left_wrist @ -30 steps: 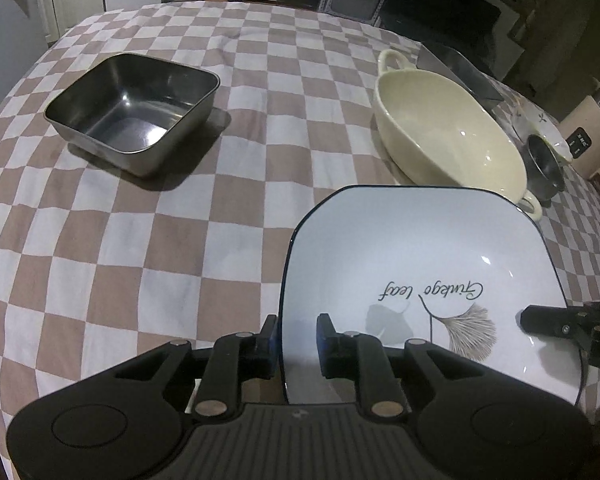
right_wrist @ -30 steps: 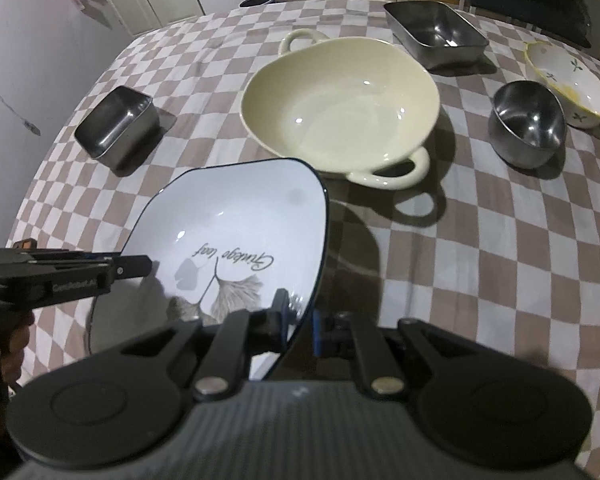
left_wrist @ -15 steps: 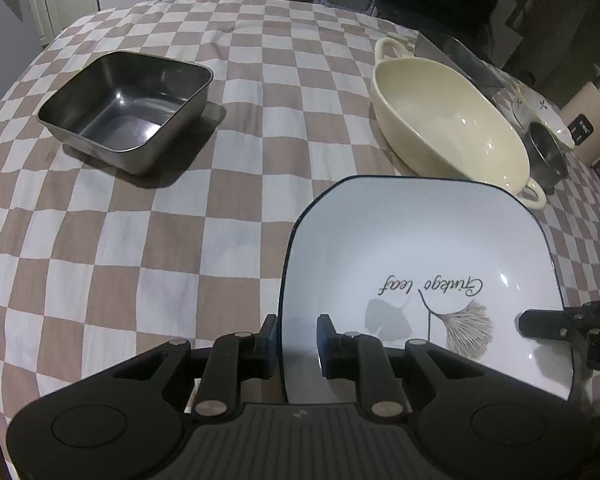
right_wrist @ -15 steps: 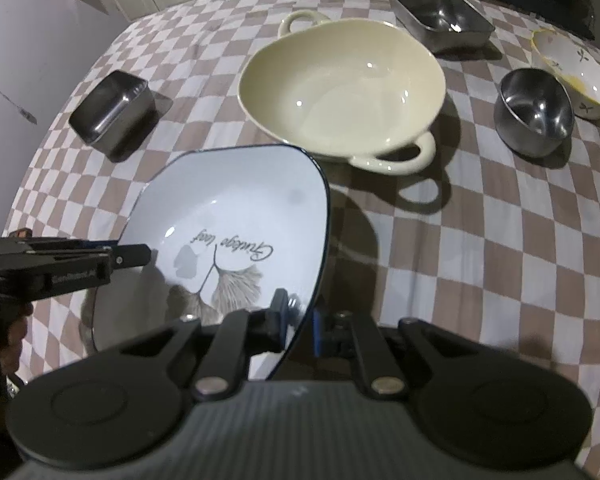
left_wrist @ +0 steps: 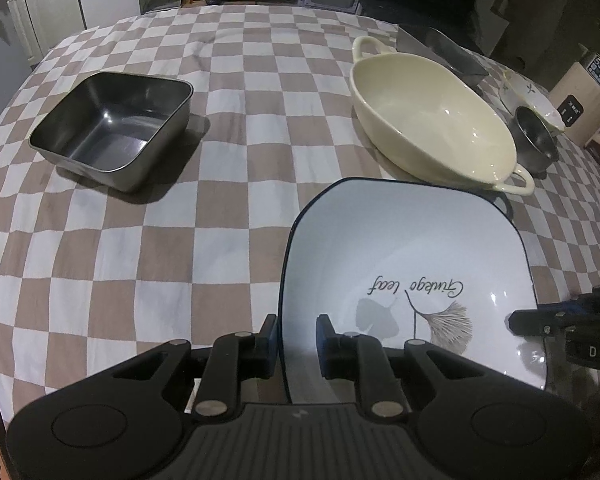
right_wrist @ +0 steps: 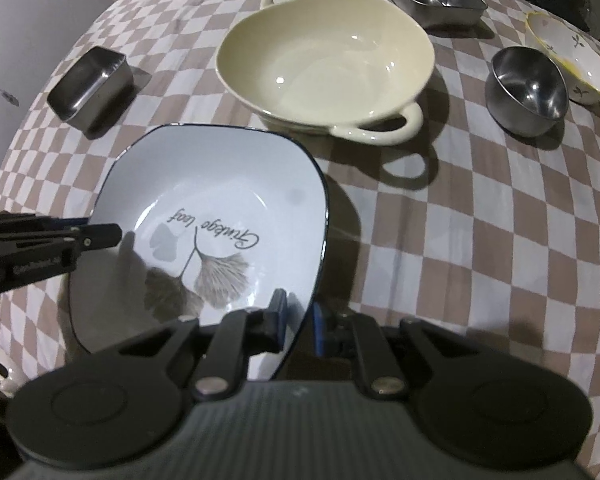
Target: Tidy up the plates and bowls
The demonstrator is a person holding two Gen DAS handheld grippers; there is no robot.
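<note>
Lifted a little higher than a second ago, the white plate point(left_wrist: 404, 264) hangs over the desk point(left_wrist: 228, 80) near the cream bowl point(right_wrist: 324, 60), each rim pinched by the left hand-held gripper point(left_wrist: 297, 340) and right hand-held gripper point(right_wrist: 298, 320); stacking seems next.

Plate point(left_wrist: 412, 252), lower right: glossy white ceramic, dark rim. Cream bowl point(right_wrist: 328, 60), upper centre: smooth glazed ceramic. Square tin point(left_wrist: 112, 124), left: brushed metal, dull sheen. Round bowl point(right_wrist: 526, 88), right: shiny steel. Tablecloth point(left_wrist: 220, 92): matt checked cloth.
</note>
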